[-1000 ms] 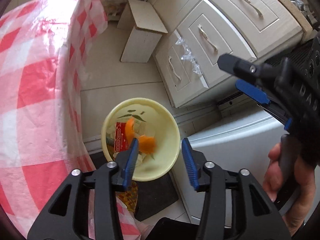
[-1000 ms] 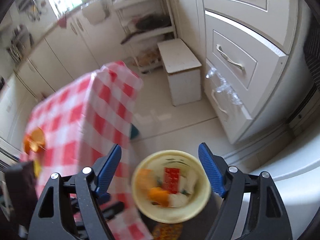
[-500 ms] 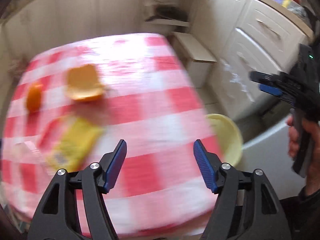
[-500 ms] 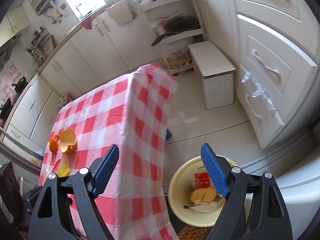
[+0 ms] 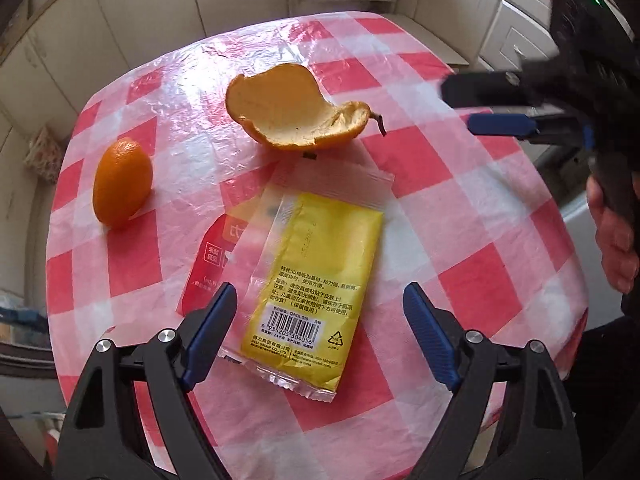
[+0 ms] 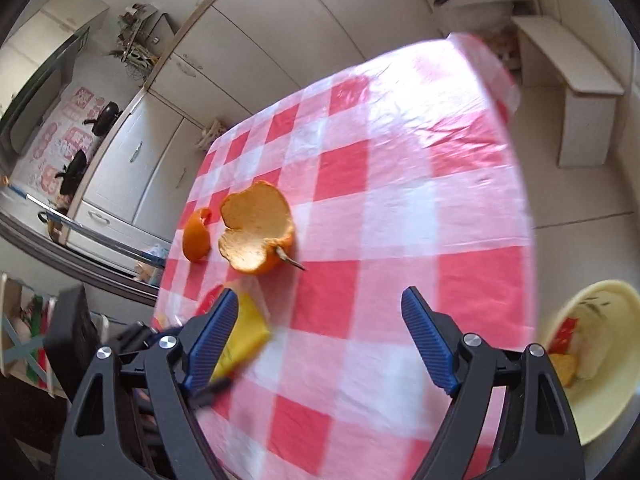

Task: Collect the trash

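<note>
Yellow wrapper (image 5: pixel 316 284): flat on checked tablecloth (image 5: pixel 460 216), below and between left gripper (image 5: pixel 320 332) tips.
Left gripper: jaws just widened, spread, empty.
Right gripper (image 6: pixel 316 336): spread, empty.
Orange peel (image 5: pixel 296 112): beyond wrapper.

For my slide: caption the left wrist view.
Open left gripper above a yellow wrapper, orange peel nearby on the checked tablecloth.
</note>
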Tool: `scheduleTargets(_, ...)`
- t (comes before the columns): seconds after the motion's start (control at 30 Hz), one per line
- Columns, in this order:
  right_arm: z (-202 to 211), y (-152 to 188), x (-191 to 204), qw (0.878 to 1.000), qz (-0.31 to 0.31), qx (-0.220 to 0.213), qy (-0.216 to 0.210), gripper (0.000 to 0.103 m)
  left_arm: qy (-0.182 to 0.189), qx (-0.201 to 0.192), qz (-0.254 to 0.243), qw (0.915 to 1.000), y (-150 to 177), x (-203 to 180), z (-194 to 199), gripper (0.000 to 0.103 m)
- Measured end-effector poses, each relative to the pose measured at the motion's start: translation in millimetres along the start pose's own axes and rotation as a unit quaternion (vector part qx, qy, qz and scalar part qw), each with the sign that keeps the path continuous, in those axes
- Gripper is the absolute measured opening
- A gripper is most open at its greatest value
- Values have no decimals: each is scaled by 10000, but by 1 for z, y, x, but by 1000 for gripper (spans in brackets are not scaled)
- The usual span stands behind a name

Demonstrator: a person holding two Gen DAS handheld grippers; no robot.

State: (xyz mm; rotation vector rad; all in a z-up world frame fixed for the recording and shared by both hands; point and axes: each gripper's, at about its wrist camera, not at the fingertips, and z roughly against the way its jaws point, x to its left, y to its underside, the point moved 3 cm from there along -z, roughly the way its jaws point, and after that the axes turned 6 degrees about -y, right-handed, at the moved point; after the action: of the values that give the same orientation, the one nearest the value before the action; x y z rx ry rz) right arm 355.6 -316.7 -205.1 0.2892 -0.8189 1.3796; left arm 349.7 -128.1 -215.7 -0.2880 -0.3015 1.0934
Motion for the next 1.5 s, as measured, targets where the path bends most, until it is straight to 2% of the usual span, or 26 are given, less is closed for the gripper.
scheduleTargets(0.1,-28,-4,4,9990,-329,153,-271,80,-172,129,-22,9998,3,7,-12,82)
scheduleTargets(0.17,-40,-6,9,9987,-377,155,-305,80,-40,164,139,9998,3,15,-14,82)
scheduleTargets(0.3,-52,-12,23,9986,-361,163,-360,80,-45,123,313,9994,5,30,-13,78)
scheduleTargets(0.43,-65,-16,37,9998,-38,153,-143,78,-23,34,211,9998,7,32,-10,65)
scheduleTargets(0.5,-72,-20,41,9999,80,139,-48,77,6,6,221,9998,7,34,-9,62)
scheduleTargets(0.77,-81,-27,41,9996,252,143,51,73,-141,-12,195,9997,6,36,-11,62)
scheduleTargets(0.97,-82,-27,42,9993,304,187,149,67,-260,-68,129,9996,7,31,-8,62)
scheduleTargets(1.07,-82,-24,42,9987,366,258,255,59,-301,-93,112,9994,10,29,-4,62)
scheduleTargets(1.1,-83,-24,43,9983,406,285,300,53,-306,-99,113,9994,11,28,-3,61)
scheduleTargets(1.13,-84,-22,42,9979,436,357,324,39,-284,-110,109,9995,11,28,-3,57)
scheduleTargets(1.17,-86,-20,41,9979,403,435,276,29,-228,-123,99,9996,12,27,-2,52)
scheduleTargets(1.2,-89,-18,39,9979,347,504,205,13,-206,-138,75,9997,12,26,-1,45)
scheduleTargets(1.23,-90,-17,39,9977,358,535,201,8,-224,-158,56,9996,13,26,1,36)
scheduleTargets(1.33,-87,-14,46,9969,529,537,221,8,-204,-161,107,9996,16,30,4,22)
scheduleTargets(1.5,-75,-12,54,9941,882,517,367,7,-281,-107,504,9983,22,58,8,17)
